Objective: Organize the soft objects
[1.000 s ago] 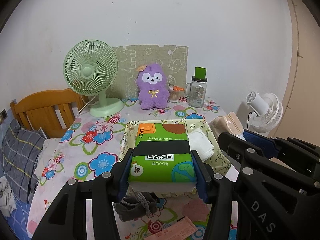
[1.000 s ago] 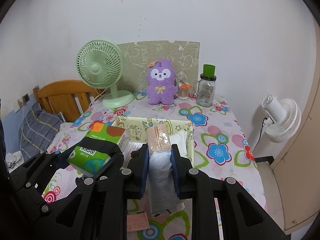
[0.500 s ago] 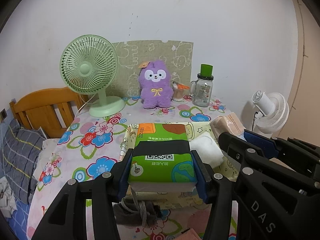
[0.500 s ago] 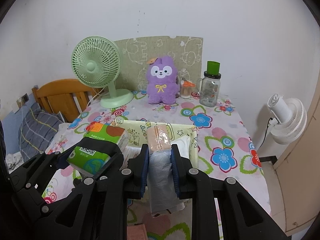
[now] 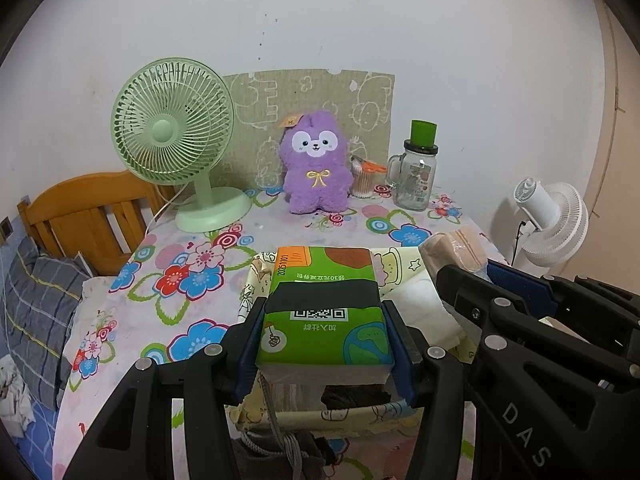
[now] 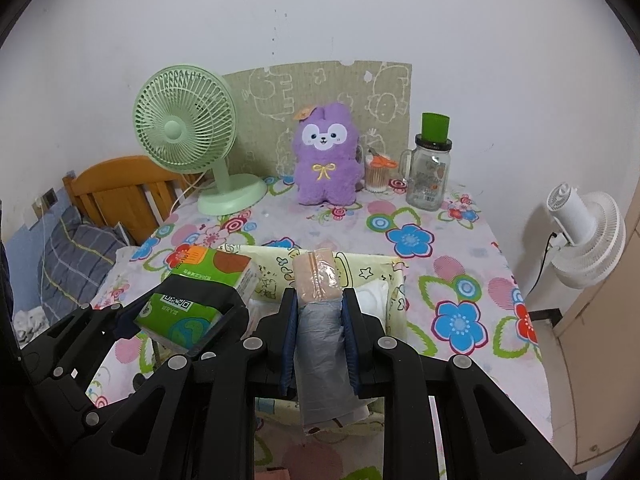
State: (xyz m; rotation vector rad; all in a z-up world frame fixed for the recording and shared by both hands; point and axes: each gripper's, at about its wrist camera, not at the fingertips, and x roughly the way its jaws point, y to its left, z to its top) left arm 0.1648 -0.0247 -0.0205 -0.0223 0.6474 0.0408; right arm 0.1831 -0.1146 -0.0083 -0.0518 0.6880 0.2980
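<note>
Your left gripper (image 5: 325, 334) is clamped on the green tissue pack (image 5: 324, 308), pads pressing both long sides; the pack sits low centre in the left wrist view, held above the near part of the yellow cartoon-print fabric bin (image 5: 256, 276).

Your right gripper (image 6: 319, 334) is clenched on a grey plastic-wrapped roll (image 6: 322, 344) with a beige-wrapped end (image 6: 316, 276) sticking forward past the pads. In the right wrist view it hangs over the bin's middle, lower centre of the frame. White folded cloth (image 6: 372, 294) lies inside the bin at its right side.

Against a second ago: both views have closed in on the table. The purple plush (image 5: 314, 168), green desk fan (image 5: 172, 132) and glass jar with green lid (image 5: 416, 176) sit higher in frame and look larger. The bin has slid down the frame, so both held items now overlap it further in. The dark grey drawstring item (image 5: 280, 440) outside the bin's near wall has dropped to the bottom edge of the left view. Both grips are unchanged.

The white fan (image 6: 580, 236) stands off the table at right; the wooden headboard (image 6: 120, 188) is at left.
</note>
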